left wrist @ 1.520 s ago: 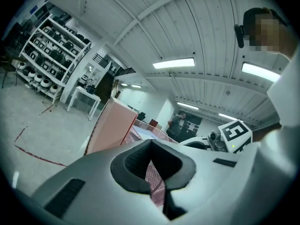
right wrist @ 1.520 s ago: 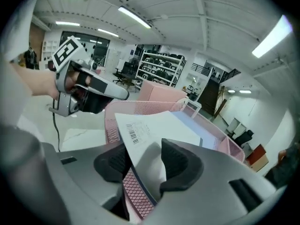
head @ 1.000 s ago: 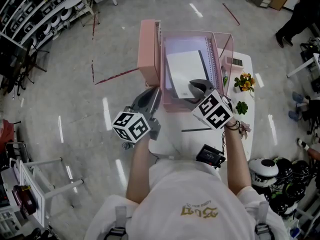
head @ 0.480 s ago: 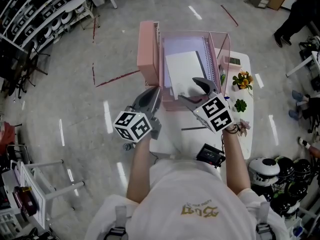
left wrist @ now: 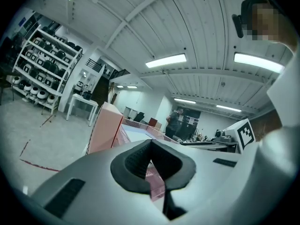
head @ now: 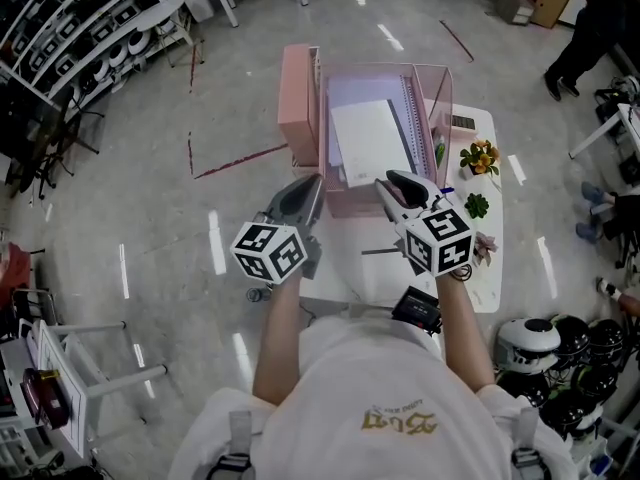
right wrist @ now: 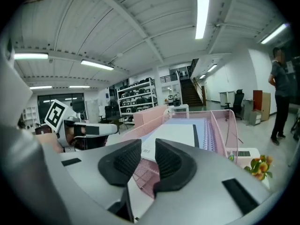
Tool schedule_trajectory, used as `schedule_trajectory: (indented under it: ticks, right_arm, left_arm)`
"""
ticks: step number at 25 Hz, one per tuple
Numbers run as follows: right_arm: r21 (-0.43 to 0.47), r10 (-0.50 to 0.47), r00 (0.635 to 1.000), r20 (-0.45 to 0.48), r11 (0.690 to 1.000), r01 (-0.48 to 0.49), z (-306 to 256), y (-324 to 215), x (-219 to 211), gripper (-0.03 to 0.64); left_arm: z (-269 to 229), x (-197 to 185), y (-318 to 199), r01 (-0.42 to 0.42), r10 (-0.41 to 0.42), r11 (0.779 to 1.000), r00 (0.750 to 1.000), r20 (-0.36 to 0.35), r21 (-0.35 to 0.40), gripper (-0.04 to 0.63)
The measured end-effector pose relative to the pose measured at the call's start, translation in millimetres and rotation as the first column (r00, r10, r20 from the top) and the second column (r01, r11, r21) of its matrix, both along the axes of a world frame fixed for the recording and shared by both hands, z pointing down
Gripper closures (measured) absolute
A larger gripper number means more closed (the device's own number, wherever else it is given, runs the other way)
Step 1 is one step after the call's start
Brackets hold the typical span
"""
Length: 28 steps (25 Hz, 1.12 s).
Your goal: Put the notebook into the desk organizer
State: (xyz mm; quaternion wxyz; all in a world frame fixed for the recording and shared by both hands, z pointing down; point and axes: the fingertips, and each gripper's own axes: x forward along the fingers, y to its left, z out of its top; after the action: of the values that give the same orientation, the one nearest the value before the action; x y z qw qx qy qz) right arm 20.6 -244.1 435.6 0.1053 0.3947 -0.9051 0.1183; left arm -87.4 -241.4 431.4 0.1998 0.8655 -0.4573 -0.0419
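Right gripper (head: 395, 183) had drawn back toward the person from the tray. A second earlier its tips sat over the near edge of the notebook; half a second earlier its jaws stood wide just at the tray's front. Now they were closing to a narrow gap with nothing between them, as the right gripper view (right wrist: 147, 146) showed. Left gripper (head: 305, 190) hovered where it had been throughout, just beside the organizer's near left corner, its pads together and empty; its own view (left wrist: 150, 146) showed only pink mesh beyond them.

Under both tools lay the white table (head: 480, 268), with a black device (head: 420, 311) close to the person and a dark pen (head: 385, 252) a little further out.

Beyond that, the desk organizer (head: 440, 108) held the notebook (head: 370, 140), which lay flat inside the mesh tray on top of a spiral-bound pad (head: 418, 118), free of either gripper. From the right gripper view the notebook (right wrist: 173, 137) rested level, inside the pink walls (right wrist: 225, 125).

Judging by this, the release was done and the notebook was placed; the task looked essentially complete, with only the withdrawal left.

Further right stood a small pot of orange flowers (head: 478, 158).
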Motion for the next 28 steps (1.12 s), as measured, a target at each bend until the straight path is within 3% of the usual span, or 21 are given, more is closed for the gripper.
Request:
schedule_trajectory:
  ticks: [4, 6, 13, 28]
  right_arm:
    - [-0.043, 0.062, 0.989, 0.135, 0.997, -0.057, -5.6, 13.8, 14.1, 0.604]
    - [-0.048, 0.08, 0.982, 0.17, 0.996, -0.073, -5.9, 22.8, 19.4, 0.604]
    - [0.0, 0.128, 0.988, 0.084, 0.992, -0.129, 7.1, 49.7, 24.2, 0.603]
    - [0.0, 0.162, 0.983, 0.083, 0.987, -0.162, 8.2, 61.7, 25.6, 0.604]
  left_arm:
    - [-2.3, 2.8, 13.7, -0.003, 0.002, 1.0, 1.0, 0.018, 0.008, 0.58]
    - [-0.7, 4.7, 21.8, -0.005, 0.004, 1.0, 1.0, 0.022, 0.007, 0.58]
    - [11.1, 4.3, 47.1, -0.005, 0.005, 1.0, 0.999, 0.045, -0.006, 0.58]
    - [7.4, 0.0, 56.8, -0.003, 0.003, 1.0, 0.999, 0.042, 0.006, 0.58]
